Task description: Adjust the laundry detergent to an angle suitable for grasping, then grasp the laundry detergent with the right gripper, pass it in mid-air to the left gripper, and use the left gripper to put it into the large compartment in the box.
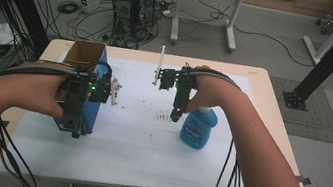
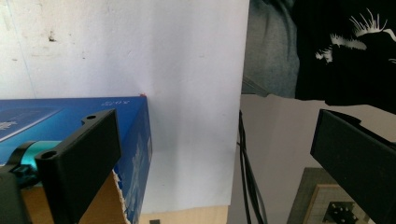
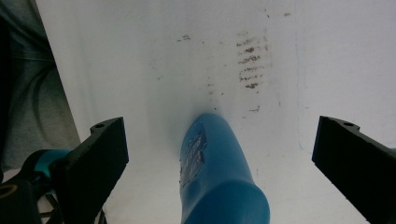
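1. Two grippers are hovering over the white sheet [image 1: 145, 151] that is covering the table [image 1: 271, 120], both with jaws standing wide apart and nothing between the pads.

2. Nearest the person, the left gripper [image 1: 76, 132] is hanging over the blue box [image 1: 93, 112]; in the left gripper view its left jaw is crossing the box's blue side [image 2: 135, 140] without touching it, as far as I can tell.

3. The right gripper [image 1: 176, 118] is pointing down just beside the blue bottle [image 1: 198, 129], and in the right gripper view the bottle [image 3: 219, 177] is sitting between the jaws, clear of both.

4. The bottle is standing upright on the sheet and looking like smooth plastic, so I am judging it stiff enough to squeeze but slippery, and top-heavy if liquid is inside; how full it is I cannot tell.

5. The best hold is probably across the narrower upper body below the white spray head [image 1: 206, 111], where the jaws are spanning it easily.

6. The box is showing torn brown cardboard at its near edge [image 2: 107, 200], so I am taking it as light and easily crushed; gripping a wall near a corner seems safest.

7. Farther off, the box's open top [image 1: 84, 52] is showing a brown inside, and what it is holding is hidden.

8. Beyond, a white upright piece [image 1: 160, 64] is standing near the right hand [image 1: 210, 93].
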`<action>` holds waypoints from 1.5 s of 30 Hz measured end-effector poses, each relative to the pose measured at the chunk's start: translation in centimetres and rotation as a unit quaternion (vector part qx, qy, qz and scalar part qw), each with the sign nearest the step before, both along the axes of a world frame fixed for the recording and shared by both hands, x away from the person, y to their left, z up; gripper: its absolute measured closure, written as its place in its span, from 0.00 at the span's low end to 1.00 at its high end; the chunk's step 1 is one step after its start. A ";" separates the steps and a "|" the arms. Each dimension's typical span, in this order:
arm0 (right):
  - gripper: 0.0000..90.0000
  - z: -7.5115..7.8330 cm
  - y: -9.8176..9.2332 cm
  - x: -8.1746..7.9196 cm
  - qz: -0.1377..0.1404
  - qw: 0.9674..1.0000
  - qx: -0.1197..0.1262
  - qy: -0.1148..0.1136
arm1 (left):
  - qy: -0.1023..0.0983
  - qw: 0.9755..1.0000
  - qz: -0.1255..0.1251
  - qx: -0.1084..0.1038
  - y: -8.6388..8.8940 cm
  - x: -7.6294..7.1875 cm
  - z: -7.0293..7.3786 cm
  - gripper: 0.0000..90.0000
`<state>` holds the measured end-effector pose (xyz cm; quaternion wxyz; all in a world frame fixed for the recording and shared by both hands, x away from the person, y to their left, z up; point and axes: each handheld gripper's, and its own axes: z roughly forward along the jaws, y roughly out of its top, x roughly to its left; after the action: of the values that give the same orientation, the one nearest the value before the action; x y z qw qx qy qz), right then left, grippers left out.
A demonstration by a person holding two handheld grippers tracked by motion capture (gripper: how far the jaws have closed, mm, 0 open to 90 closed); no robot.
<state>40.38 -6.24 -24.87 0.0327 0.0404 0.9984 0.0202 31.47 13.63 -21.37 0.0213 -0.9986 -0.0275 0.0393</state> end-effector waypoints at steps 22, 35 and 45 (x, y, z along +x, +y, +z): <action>0.03 -0.1 0.1 -0.3 -0.002 1.000 0.004 0.002 | -0.007 1.000 -0.003 0.002 -0.2 -0.1 0.3 0.02; 0.03 0.2 -0.7 -0.8 -0.016 0.999 0.039 0.003 | -0.005 1.000 -0.007 -0.005 -0.3 -0.1 -0.1 0.02; 0.03 0.7 -1.1 -1.2 -0.014 0.991 0.132 0.008 | -0.006 1.000 -0.004 -0.004 -0.1 -0.3 -0.2 0.02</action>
<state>39.14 -7.38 -24.13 0.0198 0.0581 0.9866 0.1512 31.16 13.51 -21.61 0.0170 -0.9990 -0.0232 0.0333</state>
